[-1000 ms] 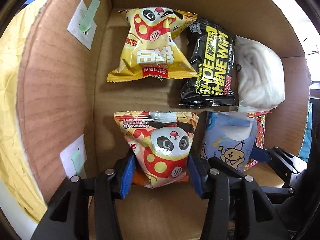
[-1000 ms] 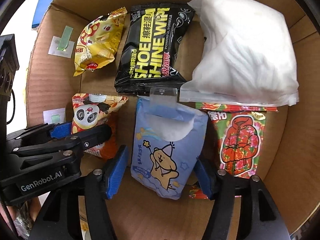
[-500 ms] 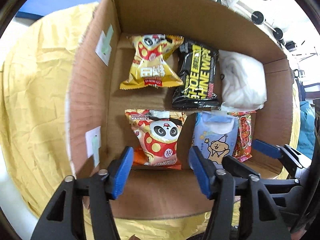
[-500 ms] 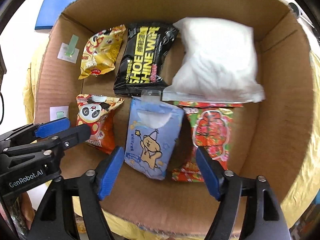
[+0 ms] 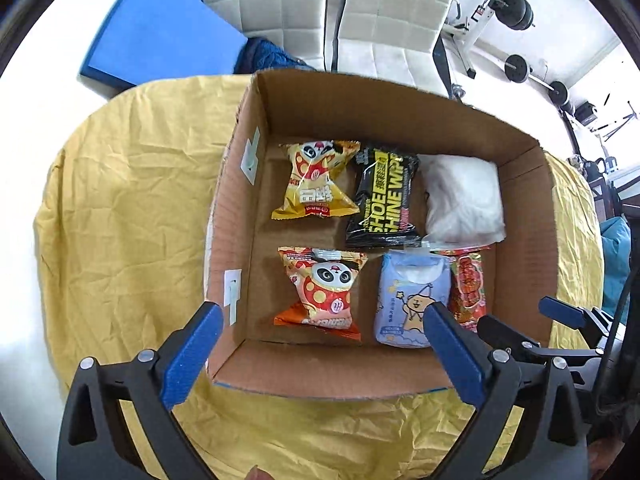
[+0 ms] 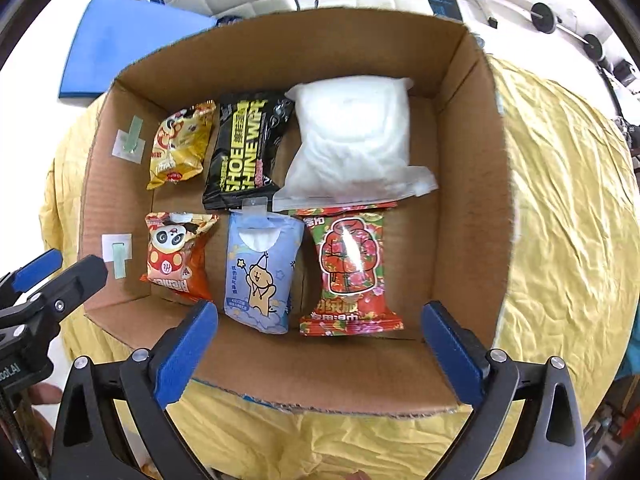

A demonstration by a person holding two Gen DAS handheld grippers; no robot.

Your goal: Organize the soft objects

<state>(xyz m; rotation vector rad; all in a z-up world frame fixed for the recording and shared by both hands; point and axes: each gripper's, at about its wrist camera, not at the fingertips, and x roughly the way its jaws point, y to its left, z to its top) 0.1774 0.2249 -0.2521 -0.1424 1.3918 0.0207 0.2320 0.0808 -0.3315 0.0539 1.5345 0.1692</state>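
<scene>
A crumpled yellow cloth (image 5: 120, 216) covers the counter, and a blue mat (image 5: 160, 28) lies on the white floor beyond its left edge. On the cloth stands an open cardboard box (image 6: 468, 184) with two taped white labels on its left inner wall.

Inside the box, six soft packs lie flat in two rows. Far row, left to right: a yellow panda snack bag (image 5: 316, 180), a black shoe shine wipes pack (image 5: 382, 198) and a white wadding bag (image 6: 356, 140). Near row: an orange panda snack bag (image 5: 324, 292), a blue tissue pack (image 6: 262, 272) with a cartoon animal, and a red floral tissue pack (image 6: 348, 268), its top edge tucked under the white bag.

The left gripper (image 5: 320, 344) hangs over the near box wall, jaws spread wide and holding nothing. The right gripper (image 6: 318, 344) hangs likewise, jaws apart and empty.

Behind the box stand white quilted chairs (image 5: 384, 8); to the right, a barbell rack (image 5: 516, 20) with weight plates.
</scene>
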